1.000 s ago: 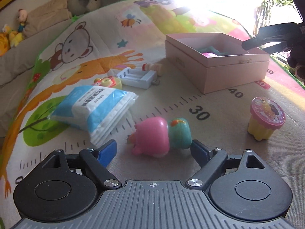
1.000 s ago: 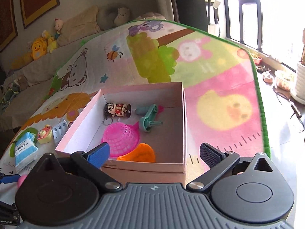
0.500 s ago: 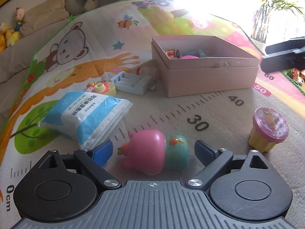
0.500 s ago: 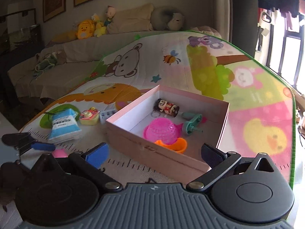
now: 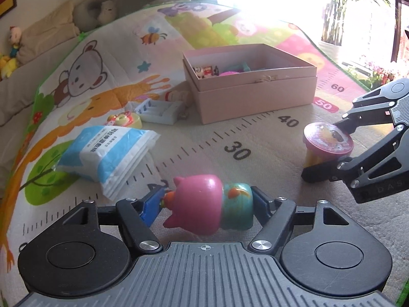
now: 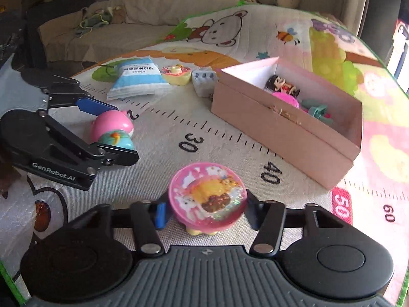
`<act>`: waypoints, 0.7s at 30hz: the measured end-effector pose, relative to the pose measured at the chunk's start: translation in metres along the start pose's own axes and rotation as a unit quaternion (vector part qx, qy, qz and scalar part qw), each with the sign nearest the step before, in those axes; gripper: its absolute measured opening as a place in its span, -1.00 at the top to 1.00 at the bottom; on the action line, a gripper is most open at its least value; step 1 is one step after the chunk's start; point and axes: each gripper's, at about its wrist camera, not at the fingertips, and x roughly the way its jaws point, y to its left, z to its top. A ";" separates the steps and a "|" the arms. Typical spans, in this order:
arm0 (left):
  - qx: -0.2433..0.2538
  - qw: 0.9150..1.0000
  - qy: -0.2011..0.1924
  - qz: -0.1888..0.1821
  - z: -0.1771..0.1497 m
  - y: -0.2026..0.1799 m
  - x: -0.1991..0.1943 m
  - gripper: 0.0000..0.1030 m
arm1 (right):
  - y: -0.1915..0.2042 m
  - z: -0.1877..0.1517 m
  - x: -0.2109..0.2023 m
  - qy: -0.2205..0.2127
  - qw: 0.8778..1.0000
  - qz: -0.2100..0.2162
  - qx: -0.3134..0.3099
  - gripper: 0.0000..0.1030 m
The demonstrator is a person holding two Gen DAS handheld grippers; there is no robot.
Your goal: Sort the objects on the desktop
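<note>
Pink-and-teal toy (image 5: 212, 204): lying sideways on the play mat (image 5: 255, 138), pinched end to end by the left gripper (image 5: 208, 200).
Jelly cup (image 6: 207, 197): between the right gripper (image 6: 204, 211) fingers, seemingly touching; base hidden.
Pink box (image 6: 286, 125): contents clearer from the right wrist.

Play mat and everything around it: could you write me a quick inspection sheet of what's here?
Surface: cartoon play mat with printed ruler.
Job's things: pink box holding small toys; pink-and-teal toy; pink-lidded cup.
Clutter: tissue pack, blue tray, yellow-pink toy.
Grippers: left gripper fingers touch the toy; right gripper straddles the cup.
Cables: nothing seen.
Surroundings: sofa with plush toys, bright window.
</note>
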 end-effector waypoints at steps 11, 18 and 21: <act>0.052 0.984 -0.171 0.007 0.099 -0.012 -0.063 -0.46 | -0.043 0.056 -0.141 -0.159 0.986 -0.057 0.007 -0.02; 0.054 0.981 -0.188 0.001 0.164 -0.024 -0.018 -0.44 | -0.103 0.105 -0.149 -0.195 0.974 -0.084 0.077 -0.02; 0.032 0.984 -0.178 -0.009 0.184 -0.020 0.010 -0.45 | -0.126 0.121 -0.129 -0.185 0.974 -0.084 0.104 -0.02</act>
